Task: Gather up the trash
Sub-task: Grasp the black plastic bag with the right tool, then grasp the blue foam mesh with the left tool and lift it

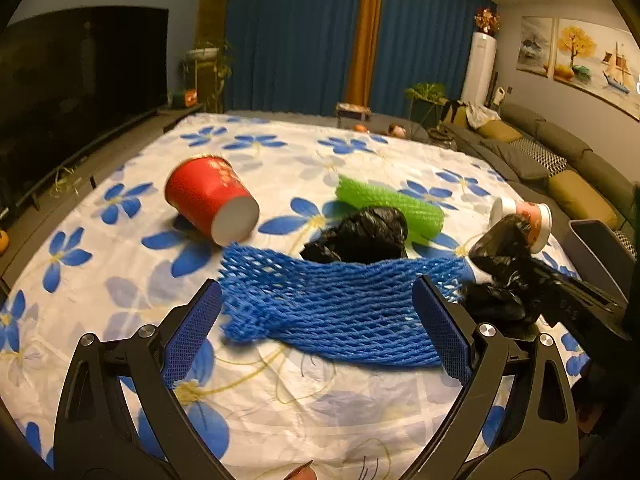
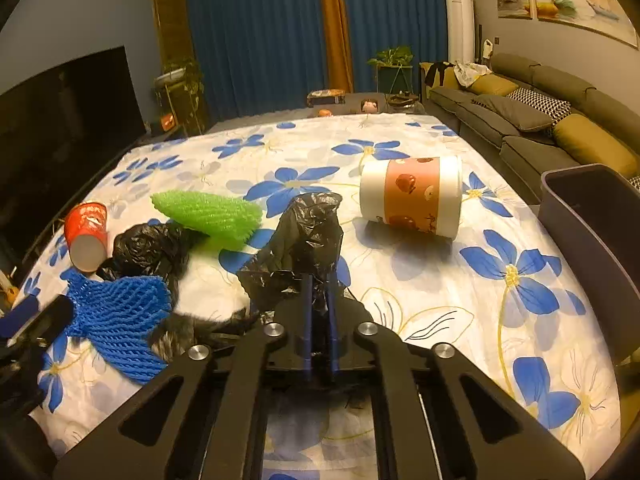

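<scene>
Trash lies on a flowered tablecloth (image 1: 280,400). My left gripper (image 1: 316,300) stands open, its blue pads on either side of a blue foam net (image 1: 340,312) without pressing it. Behind the net sit a crumpled black bag (image 1: 360,236), a green foam net (image 1: 392,200) and a tipped red paper cup (image 1: 212,200). My right gripper (image 2: 319,284) is shut on a second black plastic bag (image 2: 304,240), which sticks up from its fingers. A white and orange cup (image 2: 412,196) lies on its side to the right.
A grey bin (image 2: 592,248) stands at the table's right edge. A sofa (image 2: 540,120) with cushions runs along the right wall. A dark TV (image 1: 80,80) fills the left side, blue curtains (image 1: 300,32) the back.
</scene>
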Demonstrator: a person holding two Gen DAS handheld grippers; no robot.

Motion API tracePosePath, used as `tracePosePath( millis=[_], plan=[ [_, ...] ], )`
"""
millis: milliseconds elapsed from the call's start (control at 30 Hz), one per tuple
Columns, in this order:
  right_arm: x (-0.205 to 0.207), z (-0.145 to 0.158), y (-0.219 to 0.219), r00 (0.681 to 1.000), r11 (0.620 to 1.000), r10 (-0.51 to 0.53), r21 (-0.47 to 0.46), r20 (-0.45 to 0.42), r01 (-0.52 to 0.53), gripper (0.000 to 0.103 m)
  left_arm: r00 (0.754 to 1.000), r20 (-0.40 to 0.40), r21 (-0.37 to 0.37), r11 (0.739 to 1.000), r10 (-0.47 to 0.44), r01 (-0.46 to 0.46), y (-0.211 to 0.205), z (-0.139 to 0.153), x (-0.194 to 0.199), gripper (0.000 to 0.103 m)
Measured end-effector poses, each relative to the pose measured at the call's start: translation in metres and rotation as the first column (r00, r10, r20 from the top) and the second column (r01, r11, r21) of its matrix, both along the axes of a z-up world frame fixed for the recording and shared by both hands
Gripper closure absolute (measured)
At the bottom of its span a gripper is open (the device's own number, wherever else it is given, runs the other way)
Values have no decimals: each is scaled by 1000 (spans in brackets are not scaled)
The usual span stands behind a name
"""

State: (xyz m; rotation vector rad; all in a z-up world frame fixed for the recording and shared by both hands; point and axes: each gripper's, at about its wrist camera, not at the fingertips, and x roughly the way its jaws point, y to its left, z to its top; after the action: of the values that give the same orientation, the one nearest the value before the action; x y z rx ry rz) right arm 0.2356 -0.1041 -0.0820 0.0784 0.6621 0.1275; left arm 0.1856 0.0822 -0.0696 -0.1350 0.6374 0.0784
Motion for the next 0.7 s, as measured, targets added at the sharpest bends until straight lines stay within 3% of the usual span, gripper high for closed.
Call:
tracePosePath(
  millis=[433,567,667,700],
  plan=[
    [-48,33,-18,995,997,6,71,99,-13,96,984,-176,-78,997,-40,27,4,-28,29,11],
    [-56,37,-19,994,997,7,74,107,-15,96,977,-205,-90,995,-54,37,5,-33,33,26],
    [-61,39,-19,994,997,8,75,109,-16,96,976,-210,-68,997,-60,46,3,-33,30,46],
    [-61,38,-19,994,997,8,74,110,-16,96,976,-210,-67,997,-63,50,4,-33,30,57]
  ],
)
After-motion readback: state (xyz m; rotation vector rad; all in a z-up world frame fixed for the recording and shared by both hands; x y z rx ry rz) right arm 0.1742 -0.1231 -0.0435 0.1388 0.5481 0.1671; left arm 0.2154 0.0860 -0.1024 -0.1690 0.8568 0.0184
